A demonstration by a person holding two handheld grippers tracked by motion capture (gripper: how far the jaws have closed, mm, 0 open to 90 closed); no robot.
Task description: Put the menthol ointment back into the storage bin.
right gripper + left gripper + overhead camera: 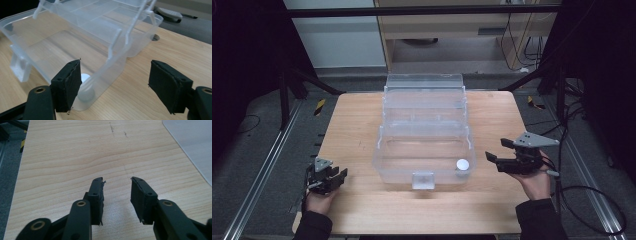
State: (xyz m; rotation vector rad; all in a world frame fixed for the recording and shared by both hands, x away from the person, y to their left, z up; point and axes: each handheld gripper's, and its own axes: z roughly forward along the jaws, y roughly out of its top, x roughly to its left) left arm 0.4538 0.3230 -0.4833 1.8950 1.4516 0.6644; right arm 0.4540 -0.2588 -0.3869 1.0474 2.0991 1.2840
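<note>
A pale wooden desk [357,125] stood on grey carpet. The clear plastic organiser box [424,125] sat mid-desk, tiers fanned open, a small white round piece [462,164] in its near right corner. It looked light, stiff, slick and somewhat brittle; the rims or front latch seemed the best hold. Left tongs [117,182] and right tongs [115,75] gaped, empty.

White cap [462,164] inside clear open box [384,145]
</note>
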